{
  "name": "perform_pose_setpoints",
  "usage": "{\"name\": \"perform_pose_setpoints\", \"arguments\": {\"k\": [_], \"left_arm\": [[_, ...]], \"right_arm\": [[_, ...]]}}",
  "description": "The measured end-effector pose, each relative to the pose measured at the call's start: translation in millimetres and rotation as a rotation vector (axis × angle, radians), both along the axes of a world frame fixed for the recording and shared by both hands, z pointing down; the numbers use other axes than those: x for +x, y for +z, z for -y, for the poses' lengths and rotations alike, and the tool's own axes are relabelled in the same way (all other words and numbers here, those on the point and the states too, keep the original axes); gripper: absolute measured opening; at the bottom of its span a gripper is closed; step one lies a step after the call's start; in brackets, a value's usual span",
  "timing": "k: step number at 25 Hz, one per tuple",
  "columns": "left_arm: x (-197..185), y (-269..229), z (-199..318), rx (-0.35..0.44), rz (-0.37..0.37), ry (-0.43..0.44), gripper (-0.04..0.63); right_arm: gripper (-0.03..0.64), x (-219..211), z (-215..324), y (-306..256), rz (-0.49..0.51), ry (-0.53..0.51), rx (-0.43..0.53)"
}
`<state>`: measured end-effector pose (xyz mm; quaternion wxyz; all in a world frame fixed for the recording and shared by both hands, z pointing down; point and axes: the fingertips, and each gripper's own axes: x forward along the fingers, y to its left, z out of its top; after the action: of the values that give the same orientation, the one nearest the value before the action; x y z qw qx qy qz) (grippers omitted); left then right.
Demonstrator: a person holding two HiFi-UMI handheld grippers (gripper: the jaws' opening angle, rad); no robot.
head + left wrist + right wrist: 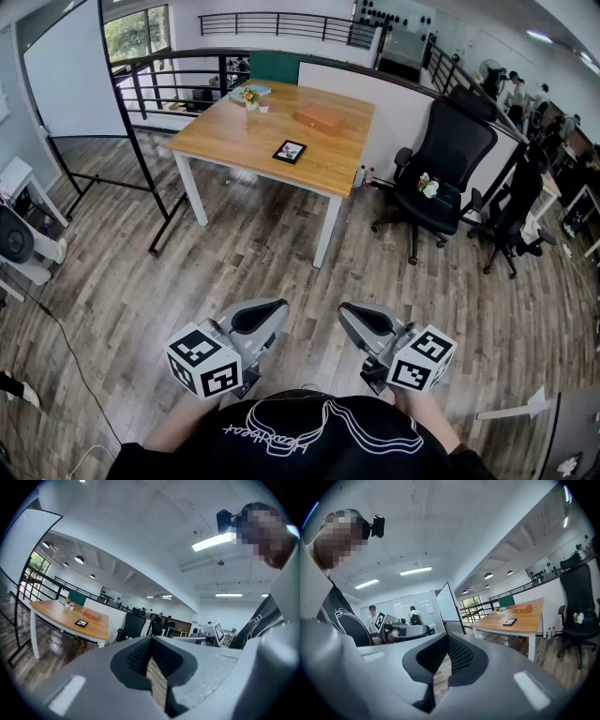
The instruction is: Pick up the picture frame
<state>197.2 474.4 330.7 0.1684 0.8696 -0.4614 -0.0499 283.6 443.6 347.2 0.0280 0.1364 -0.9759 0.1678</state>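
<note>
The picture frame (290, 151), small, black and dark-faced, lies flat near the front edge of a wooden table (234, 131) far ahead of me. It also shows small in the left gripper view (81, 623) and in the right gripper view (509, 622). My left gripper (272, 309) and right gripper (352, 314) are held side by side close to my body, well short of the table, both pointing level. Both are shut with nothing between the jaws, as the left gripper (151, 641) and right gripper (447, 639) views show.
On the table also stand a flat brown box (322, 116), a small flower vase (249, 97) and a book (253, 90). A black office chair (441, 173) stands right of the table, a whiteboard on a stand (66, 75) to its left. Wooden floor lies between me and the table.
</note>
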Motion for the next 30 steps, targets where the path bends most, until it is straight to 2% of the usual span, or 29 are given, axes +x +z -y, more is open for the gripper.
{"name": "perform_pose_setpoints", "arguments": {"k": [9,14,17,21,23,26,30], "left_arm": [[-1.7,1.1,0.4,0.009,0.007,0.03,0.101],[-10.8,7.4,-1.6,-0.007,-0.014,0.036,0.097],[-25.2,11.6,-1.8,-0.014,-0.008,0.0,0.163],[-37.9,18.2,-10.5,-0.005,0.029,-0.038,0.244],[-44.9,20.3,-11.6,-0.002,0.021,-0.052,0.284],[-55.9,21.8,-8.5,-0.007,-0.014,-0.075,0.31],[-74.8,25.8,1.7,-0.026,-0.006,-0.123,0.325]], "right_arm": [[0.023,6.1,-4.2,5.0,-0.024,0.061,0.001],[0.023,11.1,1.0,2.6,-0.021,0.137,0.026],[0.031,8.2,5.4,7.8,-0.025,0.171,0.021],[0.127,2.9,-0.3,17.2,-0.043,0.172,0.017],[0.169,0.4,0.5,19.0,-0.044,0.173,0.026],[0.218,-1.7,9.3,22.6,-0.061,0.184,0.032],[0.27,-9.8,29.3,28.4,-0.086,0.195,0.029]]}}
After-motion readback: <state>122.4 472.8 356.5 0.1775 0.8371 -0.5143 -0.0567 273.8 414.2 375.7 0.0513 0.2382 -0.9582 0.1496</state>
